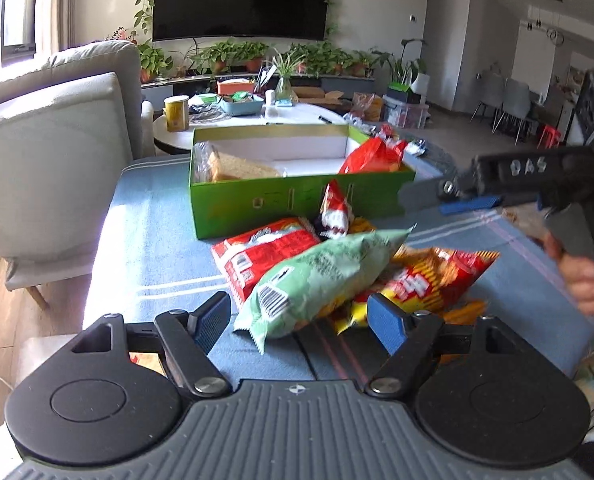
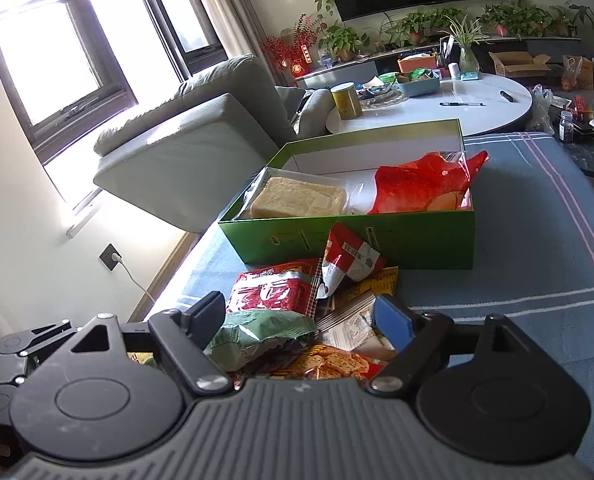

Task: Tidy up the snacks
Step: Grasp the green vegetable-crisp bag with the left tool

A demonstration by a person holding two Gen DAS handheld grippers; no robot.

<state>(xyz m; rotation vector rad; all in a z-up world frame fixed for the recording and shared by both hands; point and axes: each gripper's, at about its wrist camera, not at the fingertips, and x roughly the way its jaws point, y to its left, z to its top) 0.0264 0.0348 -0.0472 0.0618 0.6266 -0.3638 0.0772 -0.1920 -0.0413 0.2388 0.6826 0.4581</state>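
Note:
A green box (image 1: 297, 200) (image 2: 417, 240) stands open on the blue striped cloth. Inside lie a bagged bread loaf (image 1: 233, 166) (image 2: 297, 196) and a red chip bag (image 1: 373, 156) (image 2: 421, 188). In front of the box is a pile of snacks: a red packet (image 1: 265, 256) (image 2: 277, 288), a pale green bag (image 1: 321, 276) (image 2: 257, 332), a small red-and-white packet (image 1: 335, 212) (image 2: 349, 256) and an orange cracker bag (image 1: 433, 276) (image 2: 329, 364). My left gripper (image 1: 297, 320) is open, its pads on either side of the green bag's near end without pressing it. My right gripper (image 2: 297, 320) (image 1: 429, 200) hangs open above the pile.
A grey sofa (image 1: 57, 140) (image 2: 185, 148) stands to the left of the cloth-covered table (image 1: 157, 248) (image 2: 537, 260). Behind the box is a white round table (image 1: 297, 114) (image 2: 477, 100) with a yellow can (image 1: 176, 113) (image 2: 347, 100), a blue tray and pens. A hand (image 1: 585, 280) holds the right gripper's handle.

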